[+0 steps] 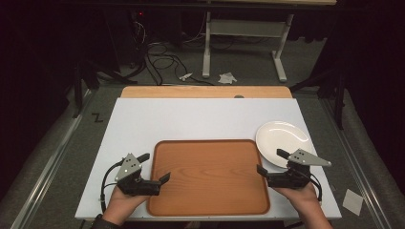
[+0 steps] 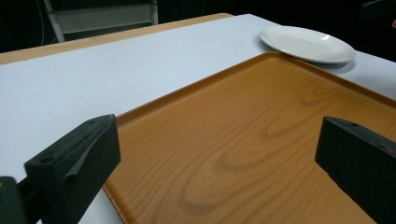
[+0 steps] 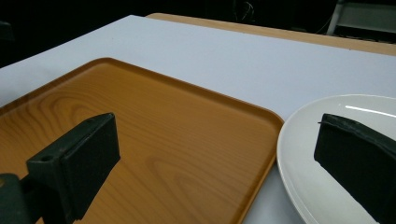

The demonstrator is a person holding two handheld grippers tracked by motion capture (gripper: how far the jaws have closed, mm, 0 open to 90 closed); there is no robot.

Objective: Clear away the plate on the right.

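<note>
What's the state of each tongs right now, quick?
Left tongs: open, holding nothing, at the left rim of the tray.
Right tongs: open, holding nothing, between the tray's right rim and the plate.

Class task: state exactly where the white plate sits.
In the high view the white plate lies right of the wooden tray, by its far right corner, ahead of the right gripper.

The white table [image 1: 191, 119] is lit evenly from above while the surroundings are left dark; a glare streak is seen on the plate [image 3: 369, 110], and the near jaws are rendered slightly soft
</note>
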